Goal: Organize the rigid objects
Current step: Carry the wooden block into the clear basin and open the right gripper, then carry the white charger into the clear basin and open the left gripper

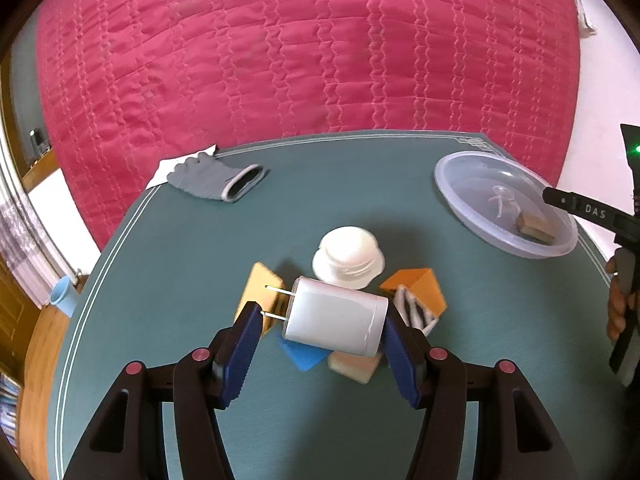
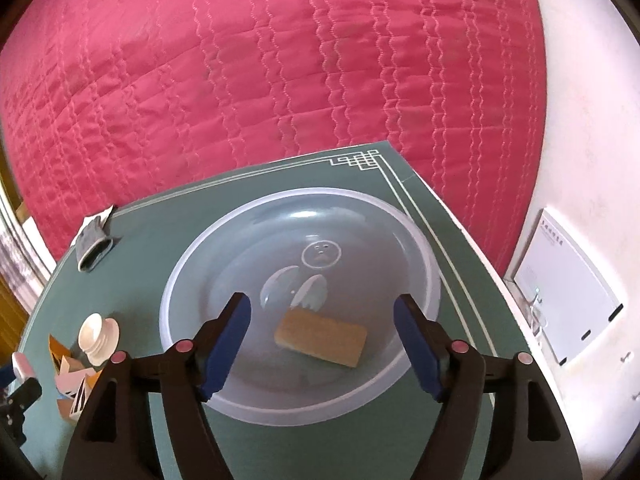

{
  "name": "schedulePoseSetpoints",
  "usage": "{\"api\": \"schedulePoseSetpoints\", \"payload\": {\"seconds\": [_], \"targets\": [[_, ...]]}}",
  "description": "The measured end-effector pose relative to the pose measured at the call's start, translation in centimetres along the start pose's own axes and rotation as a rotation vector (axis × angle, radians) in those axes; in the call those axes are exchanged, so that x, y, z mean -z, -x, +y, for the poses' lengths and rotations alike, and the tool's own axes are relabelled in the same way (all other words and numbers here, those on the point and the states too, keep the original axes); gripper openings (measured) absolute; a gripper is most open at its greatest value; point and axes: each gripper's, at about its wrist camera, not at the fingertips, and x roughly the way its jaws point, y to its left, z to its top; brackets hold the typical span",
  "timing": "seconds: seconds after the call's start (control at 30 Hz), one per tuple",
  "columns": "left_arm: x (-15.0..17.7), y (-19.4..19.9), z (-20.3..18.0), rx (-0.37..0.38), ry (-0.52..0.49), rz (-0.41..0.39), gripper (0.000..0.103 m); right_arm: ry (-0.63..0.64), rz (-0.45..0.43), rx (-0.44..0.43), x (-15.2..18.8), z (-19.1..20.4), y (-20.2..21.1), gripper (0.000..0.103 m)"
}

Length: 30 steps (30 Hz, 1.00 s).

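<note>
Currently our left tongs point(image 1: 320, 330) clamp the charger point(image 1: 336, 322) endwise: hard, light, slick shell; grip flat sides, avoid prongs. Right tongs point(image 2: 322, 344) gape, empty, above the bowl point(image 2: 188, 280).

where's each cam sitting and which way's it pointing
Left wrist: sits on the left gripper, looking forward and down over the green table; its blue pads clamp a white charger above a pile of blocks; a hand and the other gripper show at right.
Right wrist: sits on the right gripper, looking down into the clear bowl; its open fingers frame a tan block.
Shared: bowl, tan block, grey glove, white cap, pink quilt.
</note>
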Motion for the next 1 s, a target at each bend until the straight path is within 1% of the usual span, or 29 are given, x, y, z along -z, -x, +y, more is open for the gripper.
{"api": "schedulePoseSetpoints", "payload": {"seconds": [0.13, 0.27, 0.37, 0.53, 0.73, 1.0], "targets": [[-0.8, -0.2, -2.2, 0.027, -0.027, -0.002, 0.062, -0.042, -0.02, -0.001, 0.0, -1.0, 0.2, 0.075], [-1.9, -0.6, -4.4, 0.066, -0.053, -0.005, 0.062, -0.048, -0.048, 0.016, 0.1, -1.3, 0.7, 0.075], [-2.9, -1.2, -6.0, 0.106, -0.062, -0.005, 0.062, -0.041, -0.073, 0.038, 0.1, -1.3, 1.0, 0.075], [-4.7, -2.4, -8.8, 0.172, -0.074, 0.001, 0.062, -0.076, -0.091, 0.06, 0.1, -2.0, 1.3, 0.075], [-6.2, -3.7, -11.7, 0.213, -0.109, 0.003, 0.063, -0.114, -0.115, 0.083, -0.1, -3.1, 1.7, 0.075], [-8.2, -5.4, -14.3, 0.254, -0.147, -0.01, 0.063, -0.151, -0.126, 0.092, -0.2, -3.9, 1.8, 0.075]]}}
